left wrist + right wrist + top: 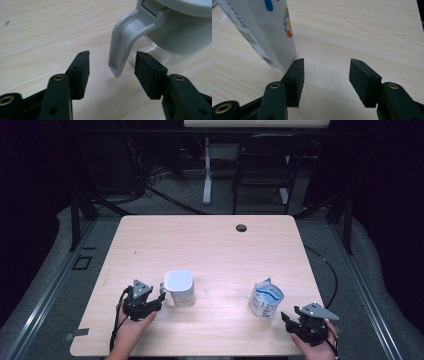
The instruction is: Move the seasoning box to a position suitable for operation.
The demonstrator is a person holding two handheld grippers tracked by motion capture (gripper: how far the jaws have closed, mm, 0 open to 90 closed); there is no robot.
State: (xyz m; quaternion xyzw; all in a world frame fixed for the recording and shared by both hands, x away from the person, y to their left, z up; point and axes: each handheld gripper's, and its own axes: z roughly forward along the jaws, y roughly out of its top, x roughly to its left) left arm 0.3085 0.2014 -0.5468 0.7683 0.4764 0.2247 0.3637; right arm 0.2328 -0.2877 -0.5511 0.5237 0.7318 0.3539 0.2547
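White plastic jug with grey lid (179, 287) stood upright near front-left of pale wooden table (210, 245), contents not visible under lid. Grey curved handle (125, 45) pointed toward left gripper (111, 66), lower end hanging free just above tabletop. Left gripper (145, 302) held low just beside jug, jaws spread wide, handle tip between the black pads (82, 72) but touching neither. White and blue printed pouch (266, 299) stood at front-right of table, long axis roughly vertical with slight lean, top crumpled; contents not discernible. In right gripper view, pouch (262, 30) showed blue lettering, small orange and green motif, printed code strip along edge. Right gripper (325, 77) open, gripping nothing; inner pad (295, 80) just beside lower corner of pouch, contact uncertain. Right gripper (305, 322) near front-right table edge, held in a hand (320, 347). Jug and pouch well apart, bare wood between. Round cable hole (241, 227) near far edge. Dark folding chair (262, 170) and white table leg (207, 170) on floor beyond.
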